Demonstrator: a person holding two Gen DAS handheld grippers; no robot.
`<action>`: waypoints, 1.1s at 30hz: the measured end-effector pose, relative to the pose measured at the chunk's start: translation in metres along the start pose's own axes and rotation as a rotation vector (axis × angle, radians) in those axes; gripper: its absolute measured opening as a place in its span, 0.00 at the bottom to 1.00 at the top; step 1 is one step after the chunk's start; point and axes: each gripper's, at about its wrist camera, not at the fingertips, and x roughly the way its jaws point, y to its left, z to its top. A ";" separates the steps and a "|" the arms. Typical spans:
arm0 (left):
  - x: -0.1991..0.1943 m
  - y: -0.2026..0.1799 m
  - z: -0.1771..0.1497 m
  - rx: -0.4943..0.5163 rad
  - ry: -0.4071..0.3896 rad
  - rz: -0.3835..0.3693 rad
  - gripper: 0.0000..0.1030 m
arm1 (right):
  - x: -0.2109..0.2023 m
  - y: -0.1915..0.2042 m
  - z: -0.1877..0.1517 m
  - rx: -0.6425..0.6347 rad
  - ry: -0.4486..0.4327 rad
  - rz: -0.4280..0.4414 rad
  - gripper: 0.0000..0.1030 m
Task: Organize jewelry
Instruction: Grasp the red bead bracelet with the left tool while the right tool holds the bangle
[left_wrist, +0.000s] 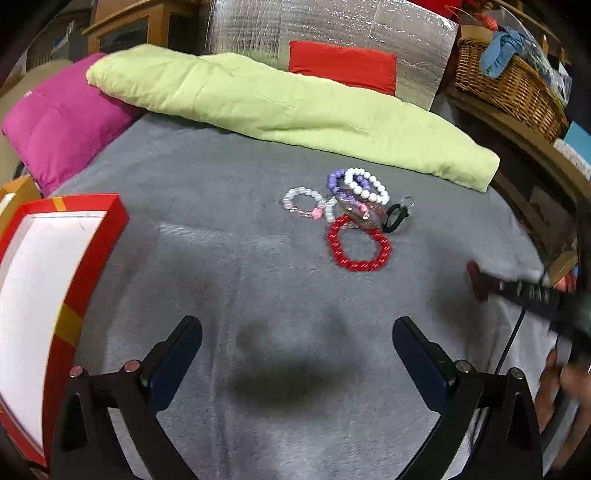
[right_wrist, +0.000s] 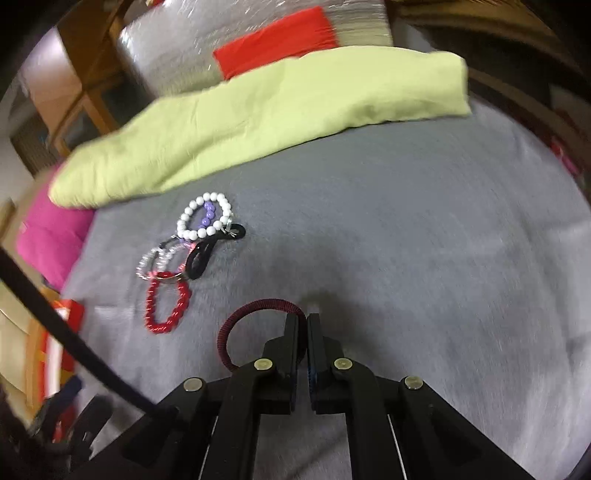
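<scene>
A heap of bead bracelets lies on the grey blanket (left_wrist: 258, 266): a red bracelet (left_wrist: 358, 245), a white one (left_wrist: 365, 184), a purple one (left_wrist: 334, 181), a clear pink one (left_wrist: 306, 203) and a black loop (left_wrist: 397, 218). My left gripper (left_wrist: 297, 332) hovers open over bare blanket below the heap. In the right wrist view my right gripper (right_wrist: 306, 321) is shut on a dark red hair band (right_wrist: 236, 332), which loops out to the left of its fingers. The red bracelet (right_wrist: 166, 306) and white bracelet (right_wrist: 203, 219) lie up and to the left of it.
A red box with a white inside (left_wrist: 44, 258) stands open at the left edge. A light green folded quilt (left_wrist: 288, 107) and a pink cushion (left_wrist: 62, 125) lie at the back. A wicker basket (left_wrist: 513, 85) sits on a wooden shelf at the right. A hand (left_wrist: 557, 384) shows at the right edge.
</scene>
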 end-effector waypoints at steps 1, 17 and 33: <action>0.002 -0.003 0.006 0.004 0.002 -0.005 0.96 | -0.001 -0.004 -0.001 0.029 0.000 0.027 0.05; 0.075 -0.041 0.048 0.060 0.124 0.057 0.09 | -0.006 -0.002 0.019 0.032 -0.056 0.106 0.05; -0.002 -0.014 0.025 0.049 -0.031 -0.034 0.09 | 0.002 0.007 0.016 -0.011 -0.049 0.088 0.05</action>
